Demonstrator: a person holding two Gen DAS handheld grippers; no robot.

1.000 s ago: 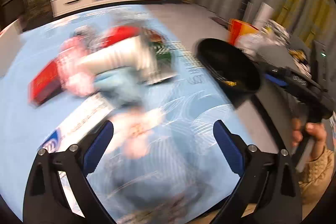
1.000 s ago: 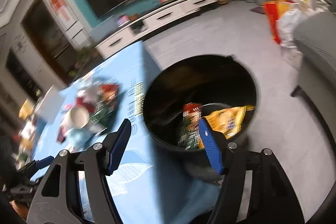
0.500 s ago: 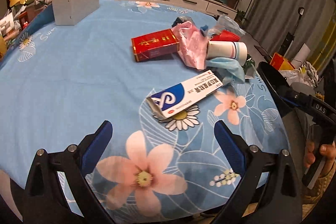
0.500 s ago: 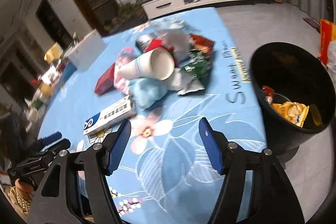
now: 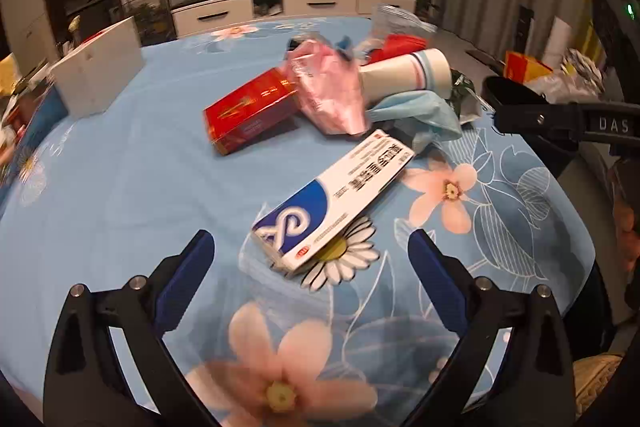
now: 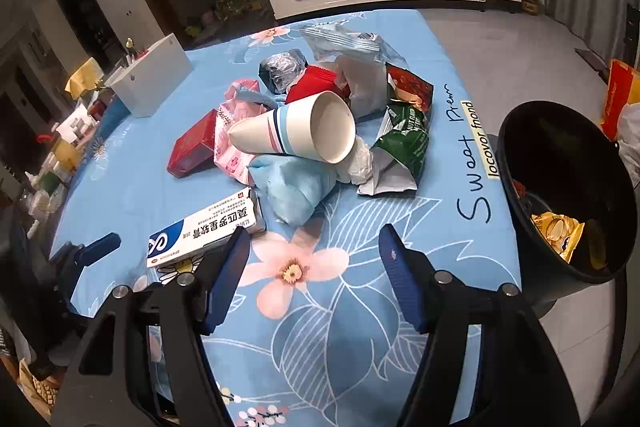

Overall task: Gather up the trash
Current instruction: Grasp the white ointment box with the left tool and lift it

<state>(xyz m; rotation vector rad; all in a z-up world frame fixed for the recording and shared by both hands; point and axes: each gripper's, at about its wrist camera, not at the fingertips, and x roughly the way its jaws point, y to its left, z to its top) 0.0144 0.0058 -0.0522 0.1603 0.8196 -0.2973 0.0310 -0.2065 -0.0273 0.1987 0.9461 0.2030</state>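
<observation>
- Left gripper (image 5: 308, 253): spread wide, nothing held; blue-and-white box (image 5: 332, 201) lying just ahead between the fingers.
- Right gripper (image 6: 314, 247): spread wide, nothing held; paper cup (image 6: 298, 133) ahead on the trash pile, black bin (image 6: 568, 191) off right.

Left black two-finger gripper w/ blue pads (image 5: 310, 253): jaws wide apart, nothing btwn them, pointing toward 12 o'clock, hovering. Right black two-finger gripper w/ blue pads (image 6: 314, 253): jaws also spread, empty, aimed at 12. In right wrist view, left gripper shows at 9 o'clock edge; its grip can't be judged there.
</observation>
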